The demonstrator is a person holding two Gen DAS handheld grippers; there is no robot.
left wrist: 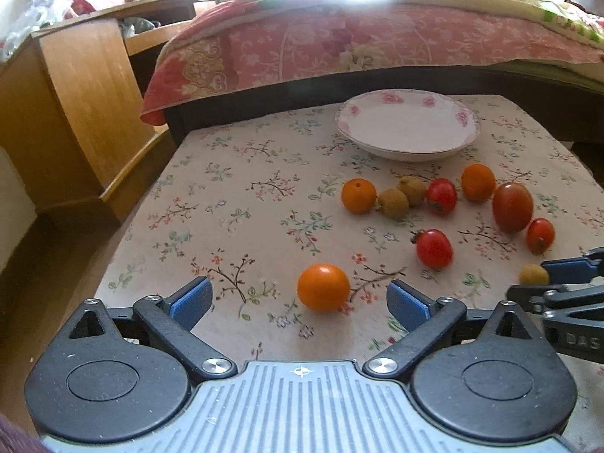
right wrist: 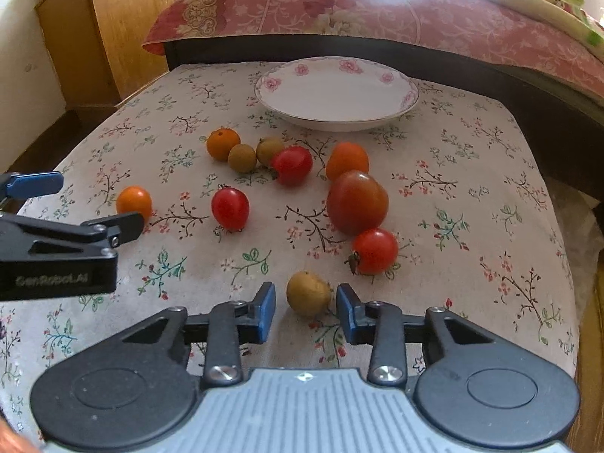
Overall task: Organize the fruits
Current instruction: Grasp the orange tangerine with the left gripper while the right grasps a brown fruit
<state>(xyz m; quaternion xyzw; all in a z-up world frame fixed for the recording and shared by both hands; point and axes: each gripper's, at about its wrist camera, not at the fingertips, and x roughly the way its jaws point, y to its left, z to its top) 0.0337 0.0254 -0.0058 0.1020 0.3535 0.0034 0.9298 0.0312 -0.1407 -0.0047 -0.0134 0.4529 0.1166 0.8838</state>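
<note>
My left gripper (left wrist: 298, 298) has its jaws spread wide around an orange tomato (left wrist: 323, 287), touching neither side; my right gripper (right wrist: 305, 307) is parted more narrowly around a small brown fruit (right wrist: 308, 293), its right pad just beside the skin. I judge both fruits could roll off or squirt out if I close off-centre, since they are round and the floral cloth (right wrist: 472, 173) looks soft. The remaining fruit lies scattered before an empty flowered plate (right wrist: 336, 92). Beyond stand a bed with a red quilt (left wrist: 377, 37) and a wooden cabinet (left wrist: 83, 113)
</note>
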